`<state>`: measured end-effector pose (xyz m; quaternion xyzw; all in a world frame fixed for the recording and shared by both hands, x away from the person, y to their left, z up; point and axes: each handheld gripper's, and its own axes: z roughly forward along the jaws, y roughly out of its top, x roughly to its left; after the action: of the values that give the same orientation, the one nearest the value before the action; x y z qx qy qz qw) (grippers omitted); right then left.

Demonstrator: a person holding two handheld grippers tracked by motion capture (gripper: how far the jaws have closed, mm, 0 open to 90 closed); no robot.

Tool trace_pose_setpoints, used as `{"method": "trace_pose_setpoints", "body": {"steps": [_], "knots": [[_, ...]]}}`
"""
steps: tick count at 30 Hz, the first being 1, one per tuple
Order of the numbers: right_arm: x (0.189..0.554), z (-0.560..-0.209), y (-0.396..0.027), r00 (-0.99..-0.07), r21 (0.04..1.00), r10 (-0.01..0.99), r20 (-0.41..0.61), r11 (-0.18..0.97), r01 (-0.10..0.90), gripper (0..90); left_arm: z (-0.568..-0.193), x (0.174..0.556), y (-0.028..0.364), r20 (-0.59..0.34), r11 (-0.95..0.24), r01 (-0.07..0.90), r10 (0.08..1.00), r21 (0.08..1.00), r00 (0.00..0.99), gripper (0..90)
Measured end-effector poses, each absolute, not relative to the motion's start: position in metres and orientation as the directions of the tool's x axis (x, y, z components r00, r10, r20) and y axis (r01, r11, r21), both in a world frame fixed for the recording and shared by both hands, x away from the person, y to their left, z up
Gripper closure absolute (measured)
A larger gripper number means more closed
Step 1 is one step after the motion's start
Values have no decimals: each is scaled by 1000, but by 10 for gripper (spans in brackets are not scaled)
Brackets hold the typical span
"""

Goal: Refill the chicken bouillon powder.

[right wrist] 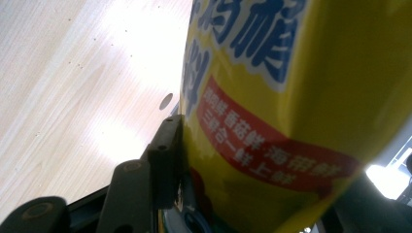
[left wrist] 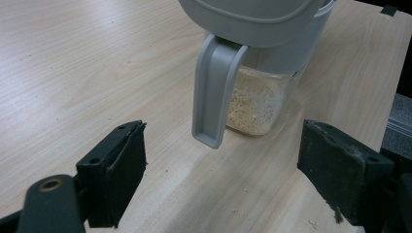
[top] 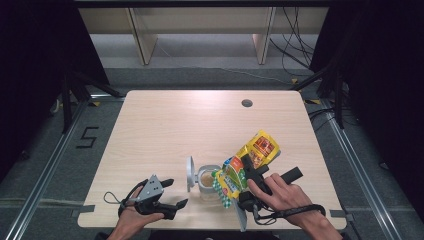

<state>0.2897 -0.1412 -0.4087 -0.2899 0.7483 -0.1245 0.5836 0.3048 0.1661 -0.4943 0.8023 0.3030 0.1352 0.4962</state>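
Right tongs clamped on yellow bag tilted over open jar, left tongs wide beside it, crumbs on table

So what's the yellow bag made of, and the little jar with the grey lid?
The yellow bag looks like glossy plastic film: it shines and creases where the right gripper squeezes it. The jar seems clear plastic or glass, since the crumbs show through. Its grey lid looks like matte plastic.

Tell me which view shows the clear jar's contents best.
The left gripper view: the jar is close, its pale crumbly fill visible through the wall. The high view shows it small from above, beside the yellow bag.
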Motion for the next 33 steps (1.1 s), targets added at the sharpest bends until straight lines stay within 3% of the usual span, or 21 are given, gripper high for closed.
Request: {"method": "trace_pose_setpoints", "body": {"steps": [33], "knots": [[289, -408, -142, -140, -536, -591, -795, 791, -294, 517, -495, 304, 165, -95, -311, 357, 622, 881, 777, 169]]}}
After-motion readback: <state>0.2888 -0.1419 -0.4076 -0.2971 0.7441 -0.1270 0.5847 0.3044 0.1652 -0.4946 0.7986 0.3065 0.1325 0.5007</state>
